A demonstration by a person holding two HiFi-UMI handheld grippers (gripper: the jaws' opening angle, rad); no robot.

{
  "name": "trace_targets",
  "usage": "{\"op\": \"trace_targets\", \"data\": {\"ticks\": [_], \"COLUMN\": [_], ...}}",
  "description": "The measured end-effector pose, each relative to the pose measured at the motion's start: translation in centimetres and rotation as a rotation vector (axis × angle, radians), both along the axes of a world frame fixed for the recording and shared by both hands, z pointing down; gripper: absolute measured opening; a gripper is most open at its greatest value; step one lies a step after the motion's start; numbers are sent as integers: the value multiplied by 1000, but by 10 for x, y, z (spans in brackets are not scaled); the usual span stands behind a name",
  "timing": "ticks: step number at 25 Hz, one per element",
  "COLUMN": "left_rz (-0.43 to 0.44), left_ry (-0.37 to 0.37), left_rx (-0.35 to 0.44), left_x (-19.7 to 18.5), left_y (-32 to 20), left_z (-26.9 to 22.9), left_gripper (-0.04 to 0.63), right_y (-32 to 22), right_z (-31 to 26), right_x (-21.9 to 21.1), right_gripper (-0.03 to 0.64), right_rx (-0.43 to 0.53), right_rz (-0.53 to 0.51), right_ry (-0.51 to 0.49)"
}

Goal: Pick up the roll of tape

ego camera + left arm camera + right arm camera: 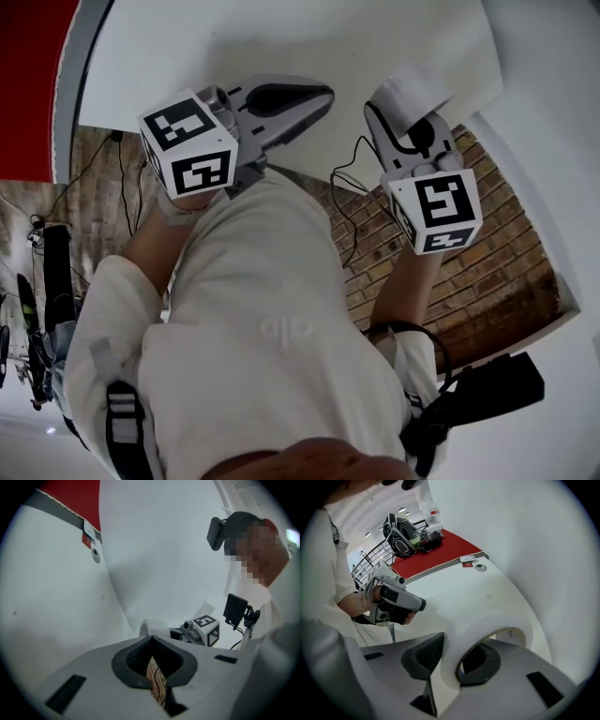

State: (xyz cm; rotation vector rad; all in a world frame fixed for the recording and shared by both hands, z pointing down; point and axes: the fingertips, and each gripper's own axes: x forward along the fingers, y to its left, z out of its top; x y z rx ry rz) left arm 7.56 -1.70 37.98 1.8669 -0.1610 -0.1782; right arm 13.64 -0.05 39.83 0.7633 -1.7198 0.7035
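Fingers (423, 656) of the right gripper (461, 645) clamp the white ring-shaped roll of tape (497, 623) through its core — likely light, stiff-walled, easily held there; the left gripper (151, 644) has fingers together, empty.

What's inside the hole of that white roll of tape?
One dark pad of the right hand-held gripper, clamping the roll of tape by its wall. Anything beneath is covered.
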Motion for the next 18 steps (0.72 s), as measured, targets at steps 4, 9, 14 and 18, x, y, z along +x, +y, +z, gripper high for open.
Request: {"op": "trace_targets", "data": {"ticks": [4, 9, 14, 18], "left_rz": [26, 58, 54, 89], "left_ry": [-11, -29, -40, -81], "left_rx": [49, 124, 190, 249], "left_x": [13, 30, 41, 46], "left_y": [4, 12, 26, 33], "left_z": [-26, -60, -94, -117], "left_gripper": [8, 7, 7, 7], "right_y": [3, 9, 21, 25], "right_z": [-26, -60, -95, -118], "right_x": [7, 19, 29, 35], "right_gripper": [110, 110, 110, 110], "right_rx": [57, 135, 198, 275], "right_rz": [22, 70, 101, 132], "right_ry": [-26, -77, -123, -165]}}
